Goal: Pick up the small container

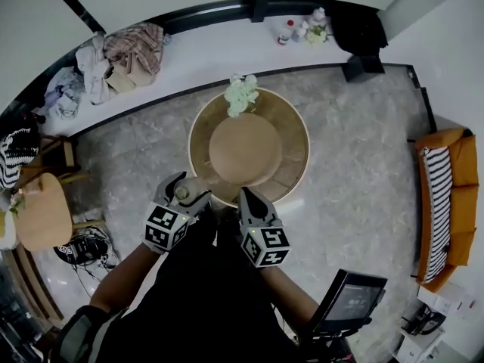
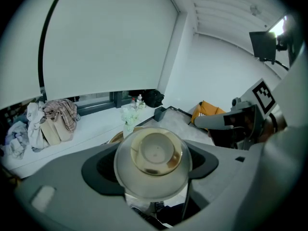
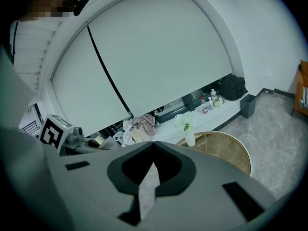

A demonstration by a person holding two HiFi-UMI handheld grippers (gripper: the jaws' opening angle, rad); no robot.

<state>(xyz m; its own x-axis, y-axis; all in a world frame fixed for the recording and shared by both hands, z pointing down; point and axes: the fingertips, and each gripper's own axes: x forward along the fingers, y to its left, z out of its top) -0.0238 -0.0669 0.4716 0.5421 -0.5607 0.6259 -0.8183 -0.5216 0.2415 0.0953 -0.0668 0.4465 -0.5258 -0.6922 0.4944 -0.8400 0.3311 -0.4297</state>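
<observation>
The small container [image 2: 153, 163] is a round clear pot with a tan inner cup, and it fills the space between my left gripper's jaws. My left gripper [image 2: 154, 170] is shut on it. From the head view the container [image 1: 184, 191] shows at the left gripper [image 1: 180, 193], held in the air just off the near left rim of the round wooden table [image 1: 291, 169]. My right gripper [image 1: 249, 201] hangs beside it at the table's near edge. In its own view the right gripper [image 3: 152, 172] has its jaws together with nothing between them.
A vase of white flowers [image 1: 240, 95] stands at the table's far rim. Behind it a white ledge [image 1: 212, 51] carries piled clothes [image 1: 121, 59] and bottles [image 1: 302, 29]. An orange sofa [image 1: 446, 203] is at the right, a small wooden table [image 1: 41, 210] at the left.
</observation>
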